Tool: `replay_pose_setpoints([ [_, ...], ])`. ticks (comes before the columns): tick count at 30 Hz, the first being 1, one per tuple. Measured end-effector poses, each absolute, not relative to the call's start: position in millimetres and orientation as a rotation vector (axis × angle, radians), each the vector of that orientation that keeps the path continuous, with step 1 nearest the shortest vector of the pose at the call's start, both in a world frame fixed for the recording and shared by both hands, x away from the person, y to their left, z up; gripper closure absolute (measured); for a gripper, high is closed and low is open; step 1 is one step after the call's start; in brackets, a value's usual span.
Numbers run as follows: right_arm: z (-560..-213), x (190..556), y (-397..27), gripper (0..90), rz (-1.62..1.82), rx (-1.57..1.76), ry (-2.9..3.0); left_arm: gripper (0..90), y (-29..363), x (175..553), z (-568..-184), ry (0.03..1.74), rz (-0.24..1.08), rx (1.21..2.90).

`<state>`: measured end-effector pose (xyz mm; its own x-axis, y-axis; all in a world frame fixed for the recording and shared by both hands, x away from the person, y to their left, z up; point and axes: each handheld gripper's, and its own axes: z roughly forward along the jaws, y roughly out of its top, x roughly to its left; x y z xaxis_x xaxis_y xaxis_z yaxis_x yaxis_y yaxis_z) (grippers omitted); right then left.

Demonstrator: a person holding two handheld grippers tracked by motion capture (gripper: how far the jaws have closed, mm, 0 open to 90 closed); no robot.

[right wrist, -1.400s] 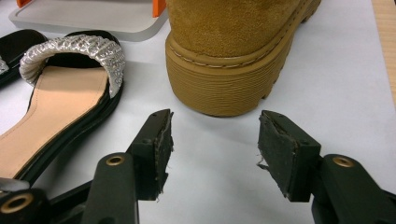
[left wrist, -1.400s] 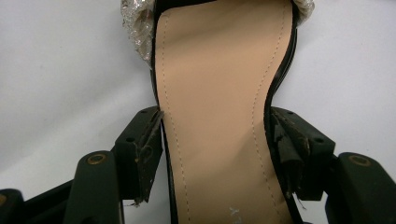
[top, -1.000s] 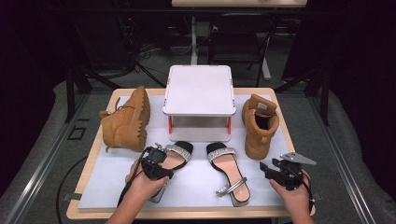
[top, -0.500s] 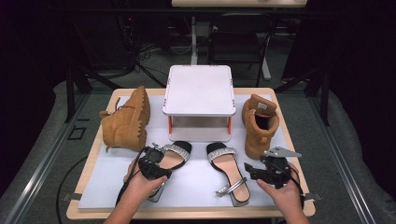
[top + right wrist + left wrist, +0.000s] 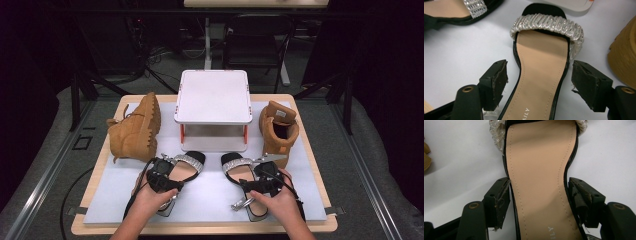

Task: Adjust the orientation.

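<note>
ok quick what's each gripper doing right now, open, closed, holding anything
Left gripper: open, fingers astride the left sandal, left finger at its edge; grip not clear.
Right gripper: open, jaws just opened wider, astride the right sandal, not touching it.

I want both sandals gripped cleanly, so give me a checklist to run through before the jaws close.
1. Left sandal sits between the left gripper jaws: ok.
2. Left pads against the sole edges: near or touching, cannot tell.
3. Right sandal lies between the right gripper jaws, which have just been opening: ok.
4. Right pads clear of the sole on both sides: ok.
5. Silver strap ahead of the right jaws, not between them: ok.
6. Boot clear of the right gripper: ok.
</note>
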<state>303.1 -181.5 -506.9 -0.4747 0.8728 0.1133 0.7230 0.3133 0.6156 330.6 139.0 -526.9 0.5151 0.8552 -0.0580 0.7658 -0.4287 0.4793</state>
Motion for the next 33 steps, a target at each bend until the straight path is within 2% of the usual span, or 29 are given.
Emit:
replay_pose_setpoints([
  [15,-524,307,-173,28.8,0.761,1.578,2.416,34.6,139,330,-527,1.334,0.261,2.314],
  [23,-522,309,-176,36.9,0.756,1.591,2.395,34.9,140,331,-528,1.338,0.257,2.305],
  [33,-522,318,-177,39.9,0.780,1.589,2.389,35.0,139,332,-527,1.330,0.265,2.311],
])
